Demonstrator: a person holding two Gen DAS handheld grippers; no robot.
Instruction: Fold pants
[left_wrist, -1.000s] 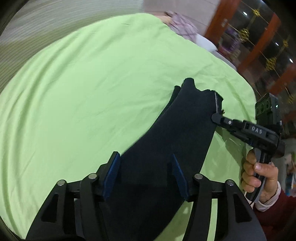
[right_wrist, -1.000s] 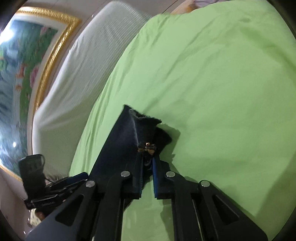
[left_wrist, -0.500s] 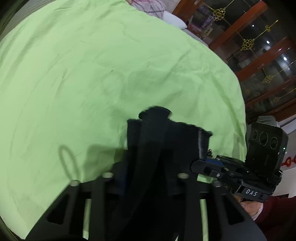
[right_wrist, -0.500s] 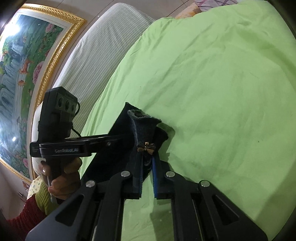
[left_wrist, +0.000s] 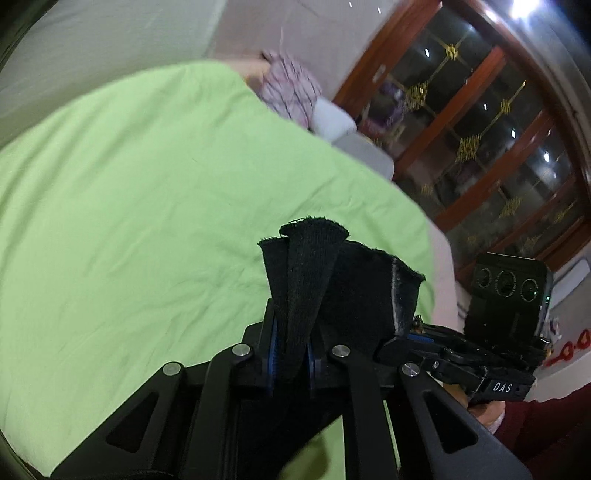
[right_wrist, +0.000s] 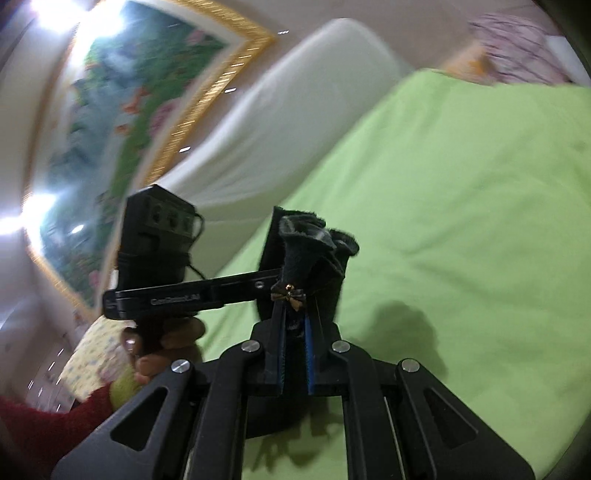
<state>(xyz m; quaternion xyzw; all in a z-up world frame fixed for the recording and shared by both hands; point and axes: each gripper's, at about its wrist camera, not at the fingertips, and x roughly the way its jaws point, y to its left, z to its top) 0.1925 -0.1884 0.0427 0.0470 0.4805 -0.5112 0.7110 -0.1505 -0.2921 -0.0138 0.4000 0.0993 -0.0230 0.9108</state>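
Note:
The dark navy pants (left_wrist: 343, 288) are pinched at one end by both grippers and lifted off the green sheet (left_wrist: 129, 206). My left gripper (left_wrist: 291, 354) is shut on a bunched fold of the pants. My right gripper (right_wrist: 293, 343) is shut on the pants (right_wrist: 314, 254) at a small gold bow (right_wrist: 290, 295). The right gripper also shows in the left wrist view (left_wrist: 413, 343), close beside the left one. The left gripper shows in the right wrist view (right_wrist: 266, 284), reaching in from the left. The rest of the pants hangs hidden below the fingers.
The green sheet covers a bed (right_wrist: 461, 229). A white padded headboard (right_wrist: 280, 122) and a gold-framed painting (right_wrist: 122, 110) stand to the left. A plaid pillow (left_wrist: 291, 88) lies at the far end. Wood-and-glass cabinet doors (left_wrist: 480, 140) are at the right.
My left gripper was open over the pants, then shut on them. Both grippers have lifted the pants end up off the sheet, and the views tilt upward.

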